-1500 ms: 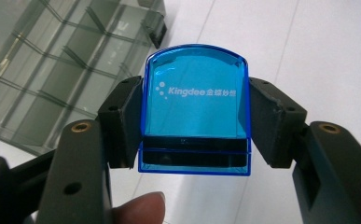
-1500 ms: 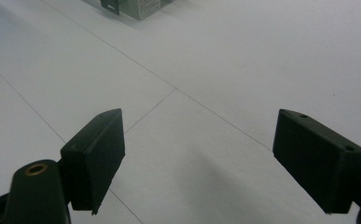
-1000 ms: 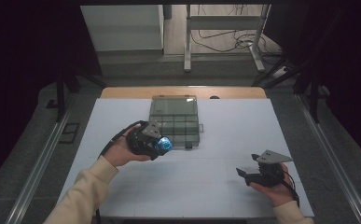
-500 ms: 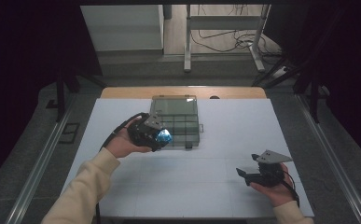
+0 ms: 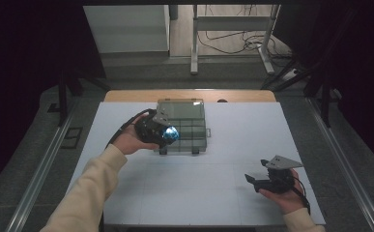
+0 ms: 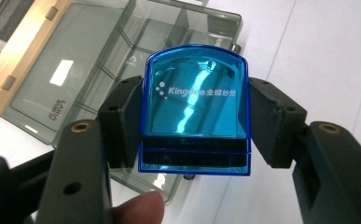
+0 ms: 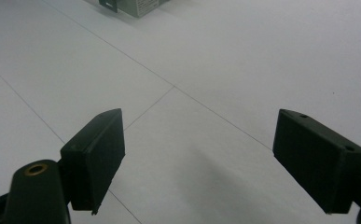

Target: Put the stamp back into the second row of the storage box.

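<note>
Blue object: one translucent blue plastic piece [image 6: 195,109] with white lettering is being carried above the near edge of the organiser box.
Left gripper [image 6: 194,126]: its jaws are pinching the blue piece from both sides, pads pressing on its flanks; in the high view this gripper [image 5: 156,129] is hanging at the box's near left corner.
Organiser box [image 5: 187,126]: one smoky clear compartment case is lying flat on the white table [image 5: 223,145]; the lid appears to be closed, though I cannot tell for certain.
Right gripper [image 7: 215,158]: jaws are standing spread with nothing between them, resting low over bare table, well apart from the box.
Progress: pick-up is judged done; placing into or onto the box is remaining.
Count: one blue piece, one box, two grippers.
</note>
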